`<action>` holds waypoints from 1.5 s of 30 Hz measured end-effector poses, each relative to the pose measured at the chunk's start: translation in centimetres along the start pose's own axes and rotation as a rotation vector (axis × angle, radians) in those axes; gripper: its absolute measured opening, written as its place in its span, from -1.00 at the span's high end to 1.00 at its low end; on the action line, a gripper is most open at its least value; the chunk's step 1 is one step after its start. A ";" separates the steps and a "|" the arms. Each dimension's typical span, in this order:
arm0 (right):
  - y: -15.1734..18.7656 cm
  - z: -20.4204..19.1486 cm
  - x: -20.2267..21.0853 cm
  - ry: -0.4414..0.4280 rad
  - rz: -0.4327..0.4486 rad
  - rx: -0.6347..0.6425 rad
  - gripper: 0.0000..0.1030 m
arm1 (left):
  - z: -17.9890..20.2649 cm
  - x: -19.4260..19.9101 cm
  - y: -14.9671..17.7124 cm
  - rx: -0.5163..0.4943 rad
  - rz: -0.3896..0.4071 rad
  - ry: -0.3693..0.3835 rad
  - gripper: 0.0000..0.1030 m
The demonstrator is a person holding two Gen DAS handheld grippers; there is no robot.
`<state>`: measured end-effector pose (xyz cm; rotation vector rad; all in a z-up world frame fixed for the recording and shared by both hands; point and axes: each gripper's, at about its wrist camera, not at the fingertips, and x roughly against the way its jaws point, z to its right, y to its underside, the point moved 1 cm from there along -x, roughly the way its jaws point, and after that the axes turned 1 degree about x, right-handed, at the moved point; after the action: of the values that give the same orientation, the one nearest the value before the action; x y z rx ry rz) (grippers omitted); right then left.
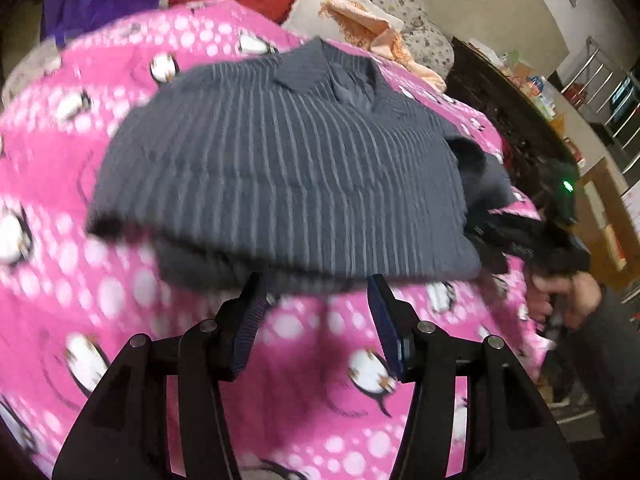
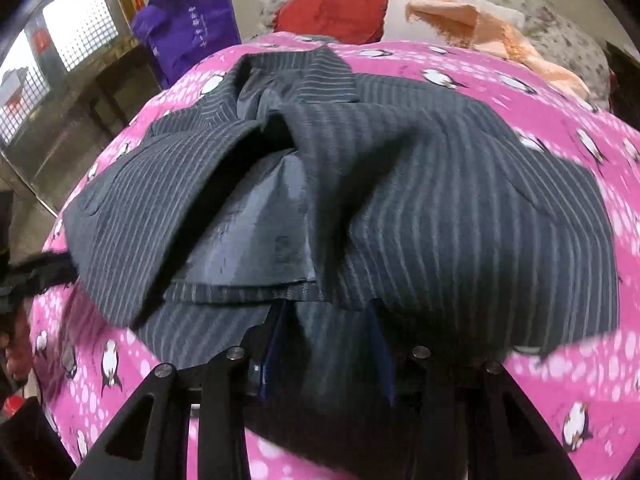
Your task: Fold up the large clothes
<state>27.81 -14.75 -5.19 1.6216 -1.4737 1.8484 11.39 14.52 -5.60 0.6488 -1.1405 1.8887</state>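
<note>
A grey pinstriped jacket [image 1: 280,184] lies partly folded on a pink penguin-print blanket [image 1: 80,160]. My left gripper [image 1: 316,284] is open, its fingertips at the jacket's near hem, nothing between them. In the right wrist view the jacket [image 2: 440,208] is bunched, with its shiny lining [image 2: 256,240] showing. My right gripper [image 2: 328,308] is open, its fingertips against the jacket's near edge, with cloth lying over the gap. The right gripper also shows at the jacket's right side in the left wrist view [image 1: 520,248], held by a hand.
A red cloth [image 2: 336,4], an orange towel [image 2: 472,24] and a purple bag [image 2: 188,24] lie beyond the blanket [image 2: 560,360]. A dark table with clutter [image 1: 516,92] and a metal rack [image 1: 600,84] stand to the right.
</note>
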 end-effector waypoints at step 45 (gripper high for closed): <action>-3.0 -1.7 2.9 -0.133 0.026 0.096 0.23 | -2.8 -5.7 -15.2 0.079 0.262 -0.351 0.02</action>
<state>28.13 -13.20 -0.96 1.8104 -1.4857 1.8851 27.20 18.76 -4.11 0.9417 -1.4346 2.1026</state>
